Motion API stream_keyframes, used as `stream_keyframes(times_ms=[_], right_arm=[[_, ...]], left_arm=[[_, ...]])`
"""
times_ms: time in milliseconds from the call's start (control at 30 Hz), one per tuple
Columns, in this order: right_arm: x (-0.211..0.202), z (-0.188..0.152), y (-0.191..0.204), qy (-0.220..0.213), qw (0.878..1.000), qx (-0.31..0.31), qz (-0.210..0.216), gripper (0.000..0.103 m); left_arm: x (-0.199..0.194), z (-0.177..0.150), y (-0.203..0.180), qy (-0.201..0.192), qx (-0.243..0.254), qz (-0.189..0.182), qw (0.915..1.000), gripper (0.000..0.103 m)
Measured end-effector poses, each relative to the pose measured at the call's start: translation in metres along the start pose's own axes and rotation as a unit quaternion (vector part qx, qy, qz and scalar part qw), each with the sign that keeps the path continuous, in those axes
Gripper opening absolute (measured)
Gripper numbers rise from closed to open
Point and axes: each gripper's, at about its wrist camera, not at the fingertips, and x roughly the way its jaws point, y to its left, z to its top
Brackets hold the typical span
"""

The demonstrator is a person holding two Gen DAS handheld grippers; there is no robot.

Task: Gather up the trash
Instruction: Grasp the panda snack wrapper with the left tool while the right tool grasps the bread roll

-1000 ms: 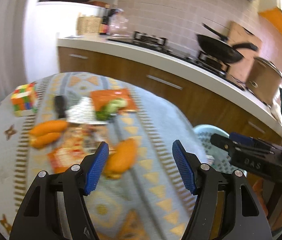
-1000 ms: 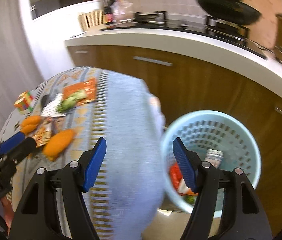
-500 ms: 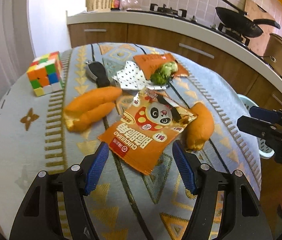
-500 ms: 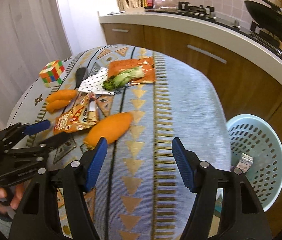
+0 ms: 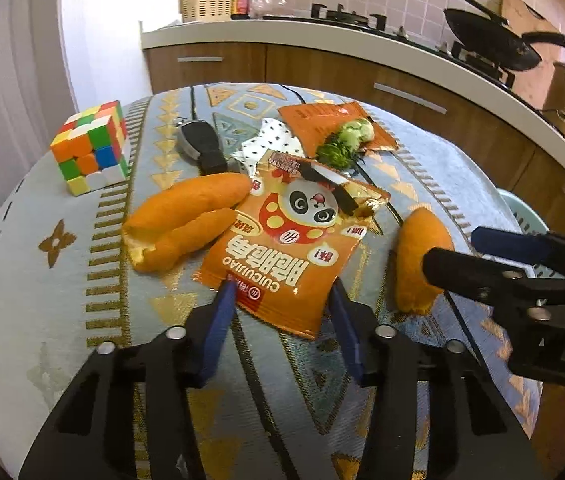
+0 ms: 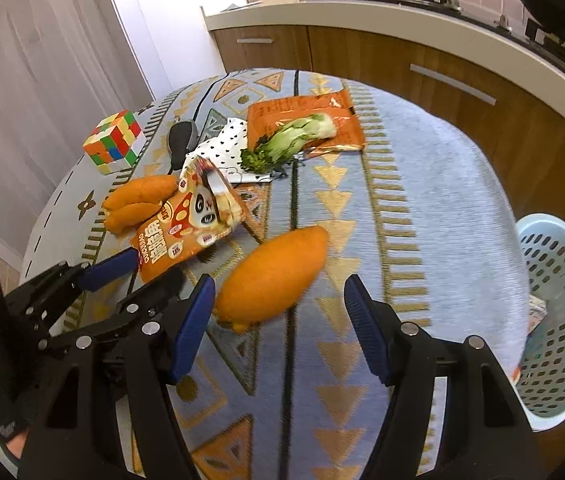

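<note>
Orange panda snack bag (image 5: pixel 290 240), torn open on top, lies mid-frame on the patterned surface (image 5: pixel 42 280).
Left gripper (image 5: pixel 282 300) fingers spread, straddling its near edge; right gripper (image 6: pixel 278 300) fingers apart, bare cloth at right.

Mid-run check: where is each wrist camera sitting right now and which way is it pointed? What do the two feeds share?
Left wrist: on the left hand-held gripper, low over the table, facing the panda snack bag between its open fingers; the right hand-held gripper intrudes from the right.
Right wrist: on the right hand-held gripper, facing the lone orange bun, basket at right; the left gripper shows at left.
Shared: bag, buns, cube, kitchen counter.
</note>
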Motion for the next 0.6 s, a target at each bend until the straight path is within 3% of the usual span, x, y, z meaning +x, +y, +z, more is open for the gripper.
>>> stream_keyframes(times_ms=[200,367,467,600], right_arm=[[0.019,0.01,-0.002,0.015,0.999,0.043,-0.004,0.063],[0.031,0.015,-0.002,0.02,0.998,0.054,-0.016,0.062],[0.032,0.015,0.002,0.019,0.998,0.04,-0.036,0.048],[0.031,0.012,0.001,0.024,0.999,0.033,-0.026,0.029]], left_arm=[[-0.011,-0.003,0.016,-0.033,-0.049,-0.017,0.9981,0.038],[-0.017,-0.004,0.02,-0.045,-0.059,-0.025,0.9969,0.038],[-0.018,-0.004,0.019,-0.049,-0.06,-0.028,0.9966,0.038],[-0.02,-0.006,0.021,-0.055,-0.063,-0.028,0.9961,0.037]])
